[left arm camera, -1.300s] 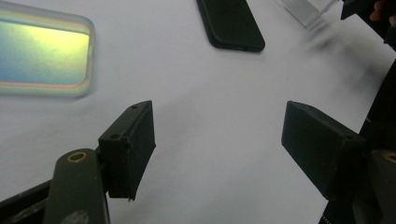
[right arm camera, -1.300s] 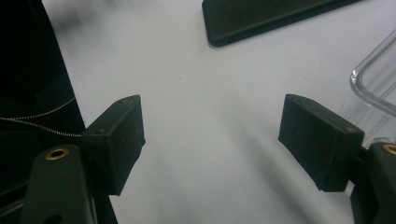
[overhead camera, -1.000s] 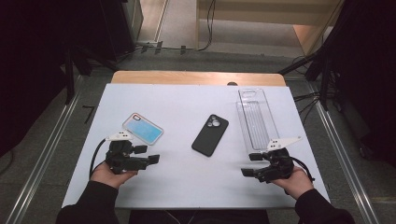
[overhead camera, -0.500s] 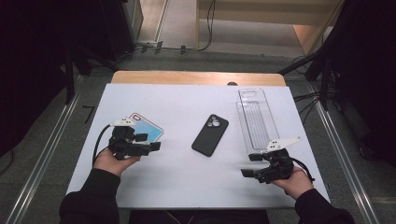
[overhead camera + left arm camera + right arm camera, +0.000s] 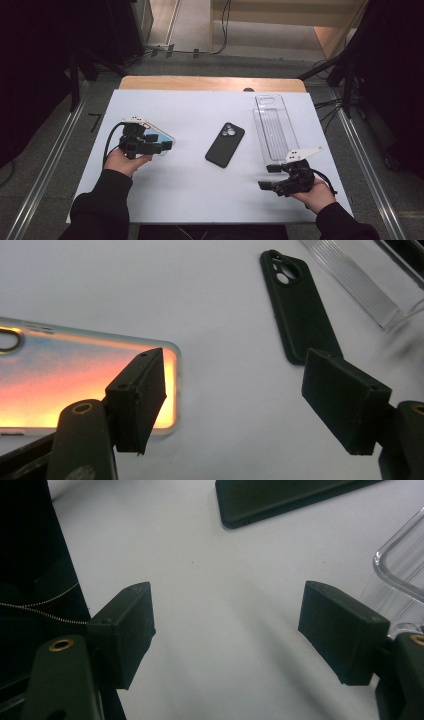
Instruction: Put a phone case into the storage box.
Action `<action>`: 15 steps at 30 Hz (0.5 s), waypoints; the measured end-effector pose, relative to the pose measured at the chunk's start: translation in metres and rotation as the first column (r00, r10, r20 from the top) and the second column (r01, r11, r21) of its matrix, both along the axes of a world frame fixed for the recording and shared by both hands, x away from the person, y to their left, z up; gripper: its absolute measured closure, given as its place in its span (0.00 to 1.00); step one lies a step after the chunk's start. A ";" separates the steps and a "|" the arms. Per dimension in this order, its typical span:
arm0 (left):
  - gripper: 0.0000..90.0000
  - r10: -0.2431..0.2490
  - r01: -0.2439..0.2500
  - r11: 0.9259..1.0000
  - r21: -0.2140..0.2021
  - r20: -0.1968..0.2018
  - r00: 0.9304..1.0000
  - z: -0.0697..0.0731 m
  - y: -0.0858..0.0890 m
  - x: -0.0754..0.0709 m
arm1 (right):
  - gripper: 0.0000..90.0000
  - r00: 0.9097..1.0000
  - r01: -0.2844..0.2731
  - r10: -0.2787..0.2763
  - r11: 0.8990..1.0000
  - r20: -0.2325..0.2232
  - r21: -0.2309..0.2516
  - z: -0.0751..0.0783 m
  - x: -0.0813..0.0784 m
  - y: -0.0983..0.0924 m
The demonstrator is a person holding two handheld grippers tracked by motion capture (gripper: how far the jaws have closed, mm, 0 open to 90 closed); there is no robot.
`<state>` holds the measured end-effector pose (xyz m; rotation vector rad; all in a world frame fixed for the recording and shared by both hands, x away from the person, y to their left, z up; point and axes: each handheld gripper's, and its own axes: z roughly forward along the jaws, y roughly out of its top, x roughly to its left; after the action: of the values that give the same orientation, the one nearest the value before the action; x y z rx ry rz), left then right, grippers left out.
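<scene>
The step in hand looks like the approach to a pickup: the left gripper hangs with its jaws wide apart and nothing between them, one jaw over the end of the translucent phone case (it glows orange in the left gripper view), which lies flat at the table's left side. The right gripper rests near the clear tray, also open and empty. Next, I judge, the left jaws must straddle the case's edge before closing.
</scene>
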<state>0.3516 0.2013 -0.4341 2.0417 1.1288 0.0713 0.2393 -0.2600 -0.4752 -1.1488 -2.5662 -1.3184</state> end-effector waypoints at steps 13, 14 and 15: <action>0.33 0.034 -0.034 0.999 0.013 0.008 0.999 -0.008 -0.002 0.021 | 0.23 1.000 -0.005 0.005 1.000 0.002 0.000 0.000 0.000 0.000; 0.33 0.037 -0.037 0.999 0.022 0.005 0.999 -0.009 -0.002 0.022 | 0.23 1.000 -0.006 0.006 1.000 0.002 -0.001 0.000 0.000 0.000; 0.33 0.037 -0.037 0.999 0.023 0.005 0.999 -0.010 -0.002 0.022 | 0.23 1.000 -0.006 0.006 1.000 0.002 -0.001 0.000 0.000 0.000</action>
<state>0.3741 0.1996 -0.4443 2.0396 1.1688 0.1074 0.2394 -0.2596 -0.4755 -1.1396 -2.5701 -1.3183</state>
